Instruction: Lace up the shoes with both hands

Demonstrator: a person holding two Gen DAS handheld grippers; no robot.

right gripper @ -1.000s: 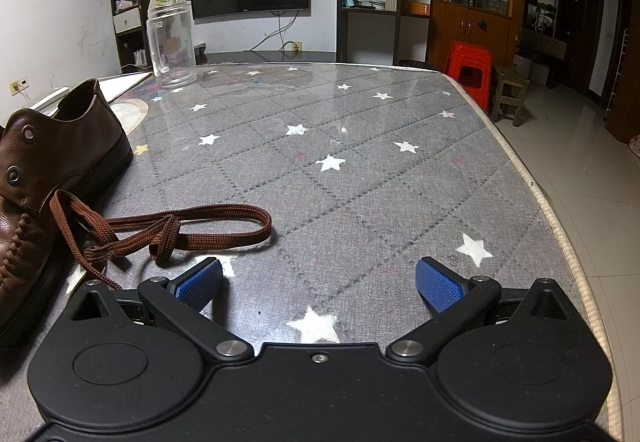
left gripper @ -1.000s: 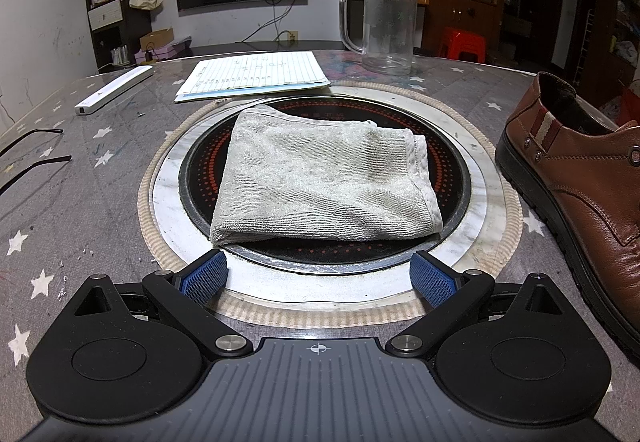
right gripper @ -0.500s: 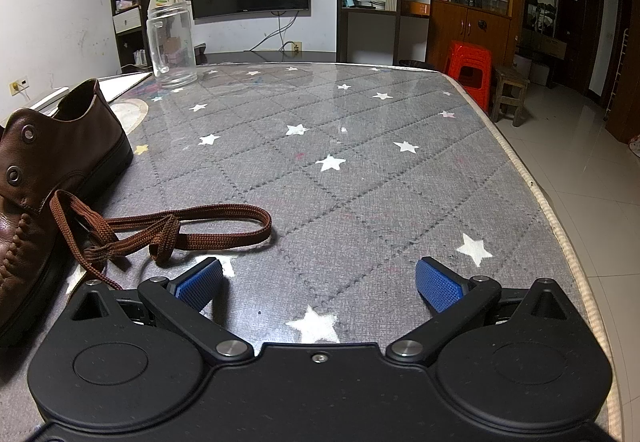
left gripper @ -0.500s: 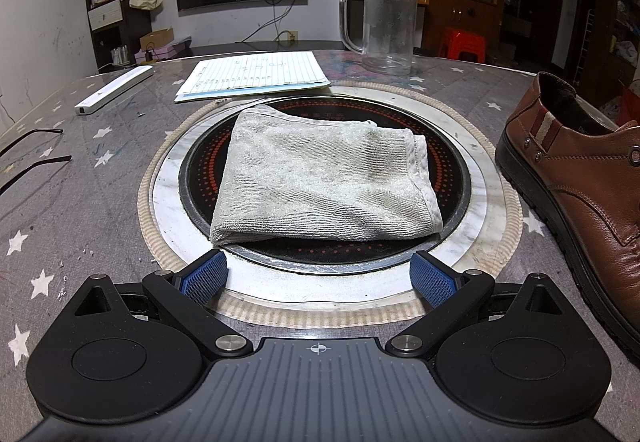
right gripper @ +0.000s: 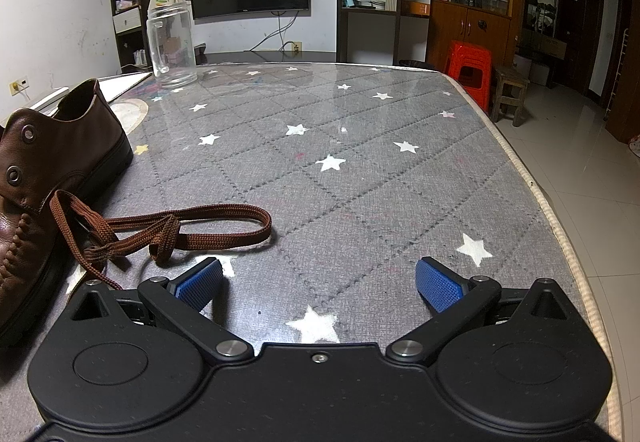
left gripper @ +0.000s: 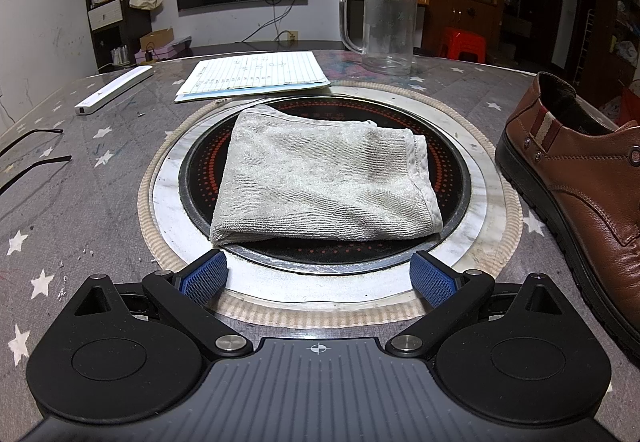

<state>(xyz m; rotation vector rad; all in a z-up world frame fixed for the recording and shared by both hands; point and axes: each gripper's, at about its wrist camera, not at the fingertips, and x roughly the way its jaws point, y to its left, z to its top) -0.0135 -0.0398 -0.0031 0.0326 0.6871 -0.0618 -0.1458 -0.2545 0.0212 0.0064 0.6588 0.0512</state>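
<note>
A brown leather shoe (left gripper: pixel 580 178) stands on the table at the right edge of the left wrist view and at the left edge of the right wrist view (right gripper: pixel 48 162). Its brown lace (right gripper: pixel 172 230) lies loose in a loop on the table beside it, just ahead of the right gripper's left finger. My left gripper (left gripper: pixel 318 276) is open and empty, low over the table, left of the shoe. My right gripper (right gripper: pixel 320 284) is open and empty, right of the shoe.
A folded grey towel (left gripper: pixel 324 182) lies on a round black hob (left gripper: pixel 200 178) ahead of the left gripper. A glass mug (left gripper: pixel 386 26), lined papers (left gripper: pixel 256 78), a white bar (left gripper: pixel 114 90) and glasses' arms (left gripper: pixel 32 150) lie further off. The table edge (right gripper: pixel 568 226) runs along the right.
</note>
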